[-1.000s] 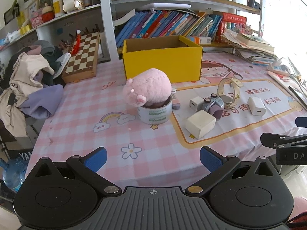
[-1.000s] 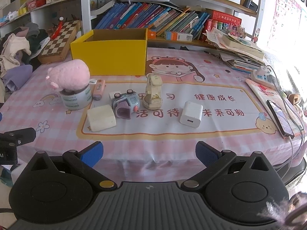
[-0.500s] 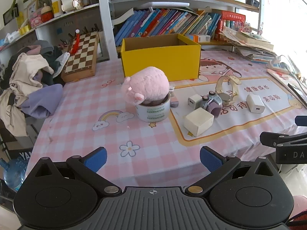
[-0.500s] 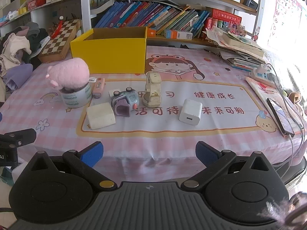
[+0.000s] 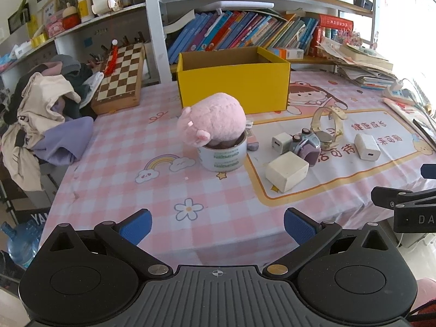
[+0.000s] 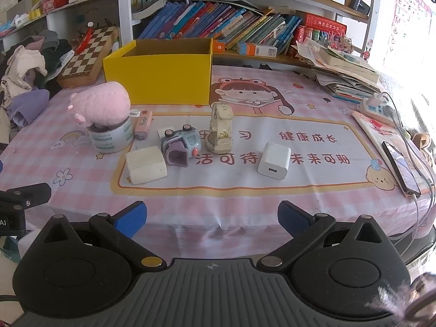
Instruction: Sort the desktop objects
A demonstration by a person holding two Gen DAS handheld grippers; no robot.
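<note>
A yellow open box (image 5: 233, 83) (image 6: 160, 75) stands at the back of the table. A pink plush pig (image 5: 212, 126) (image 6: 102, 102) sits on a tape roll (image 5: 222, 158) (image 6: 110, 137). Beside them lie a cream block (image 5: 286, 171) (image 6: 145, 164), a toy camera (image 5: 306, 145) (image 6: 181, 145), a watch (image 5: 327, 125) (image 6: 220, 129), a white charger (image 5: 366, 147) (image 6: 273, 158), a small white cube (image 5: 280, 141) and a pink eraser (image 6: 143, 124). My left gripper (image 5: 218, 226) and right gripper (image 6: 211, 218) are open and empty at the table's near edge.
A chessboard (image 5: 121, 77) and a pile of clothes (image 5: 41, 114) lie at the left. Books (image 6: 346, 73), a power strip (image 6: 377, 106) and a phone (image 6: 402, 167) lie at the right. A bookshelf (image 5: 245, 32) runs behind the box.
Both grippers have drawn back slightly from the table, so the objects look a little farther away. Nothing on the table has moved.
</note>
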